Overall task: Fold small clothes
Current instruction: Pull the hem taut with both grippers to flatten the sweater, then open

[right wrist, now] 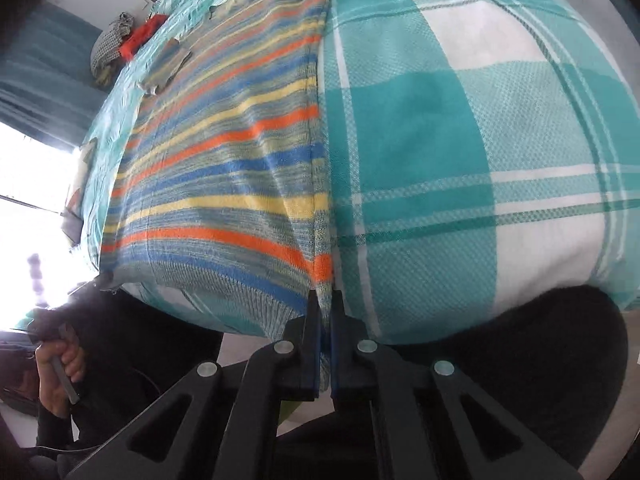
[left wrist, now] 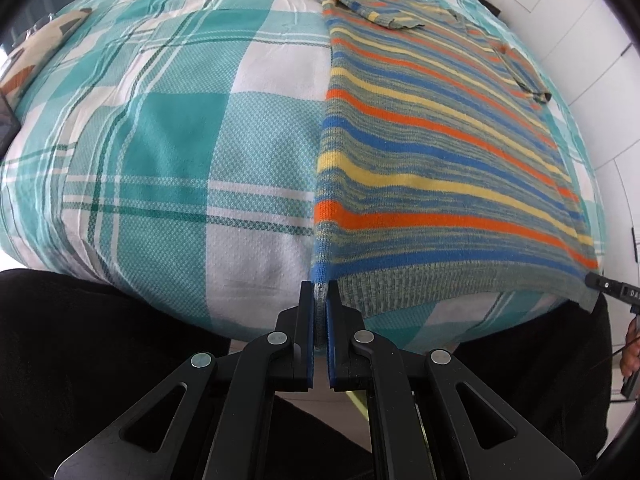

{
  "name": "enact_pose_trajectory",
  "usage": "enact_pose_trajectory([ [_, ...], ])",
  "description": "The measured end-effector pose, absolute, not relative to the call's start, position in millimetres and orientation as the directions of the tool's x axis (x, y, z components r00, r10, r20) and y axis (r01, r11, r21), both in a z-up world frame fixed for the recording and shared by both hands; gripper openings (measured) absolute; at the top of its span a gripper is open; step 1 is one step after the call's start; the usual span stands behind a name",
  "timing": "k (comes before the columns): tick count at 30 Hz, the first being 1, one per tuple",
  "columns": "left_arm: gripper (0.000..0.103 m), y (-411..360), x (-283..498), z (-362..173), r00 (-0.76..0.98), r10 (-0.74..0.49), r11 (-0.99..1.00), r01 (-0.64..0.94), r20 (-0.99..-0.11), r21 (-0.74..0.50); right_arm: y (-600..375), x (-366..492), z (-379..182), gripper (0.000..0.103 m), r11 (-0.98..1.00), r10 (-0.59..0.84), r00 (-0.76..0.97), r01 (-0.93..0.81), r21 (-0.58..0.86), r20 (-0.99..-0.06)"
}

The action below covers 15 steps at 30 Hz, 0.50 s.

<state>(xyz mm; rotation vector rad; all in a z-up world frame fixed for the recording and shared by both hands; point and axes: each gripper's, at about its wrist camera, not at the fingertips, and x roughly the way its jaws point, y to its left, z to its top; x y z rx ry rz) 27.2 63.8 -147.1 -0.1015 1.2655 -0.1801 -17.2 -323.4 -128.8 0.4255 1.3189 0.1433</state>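
A striped knit sweater in orange, blue, yellow and grey lies flat on a teal-and-white checked bedspread, its ribbed hem at the near edge. Both sleeves are folded in over its body. My left gripper is shut on the hem's left corner. My right gripper is shut on the hem's right corner, with the sweater stretching away to its left. The right gripper's tip shows at the hem's far corner in the left wrist view.
The bedspread covers a bed that drops off just in front of both grippers. A pile of other clothes lies at the bed's far left. A patterned cushion sits at the left. White cabinets stand on the right.
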Motion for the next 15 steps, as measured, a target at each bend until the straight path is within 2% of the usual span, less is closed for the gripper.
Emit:
enact_pose_trajectory([
  [4, 0.002, 59.0, 35.9, -161.6, 0.260, -0.141, 0.990, 0.062, -0.955, -0.130, -317.7, -11.5, -123.4, 0.003, 0.935, 0.284, 0.249, 0.144, 0.326, -0.926],
  [7, 0.002, 58.6, 51.2, -187.9, 0.207, -0.123, 0.992, 0.017, -0.971, -0.122, -317.5, 2.8, -159.6, 0.002, 0.944, 0.238, 0.194, 0.185, 0.274, -0.952],
  [15, 0.003, 47.7, 61.3, -196.5, 0.207, -0.078, 0.997, 0.003, -0.975, -0.079, -316.7, 8.8, -166.8, 0.003, 0.929, 0.231, 0.235, 0.235, 0.286, -0.944],
])
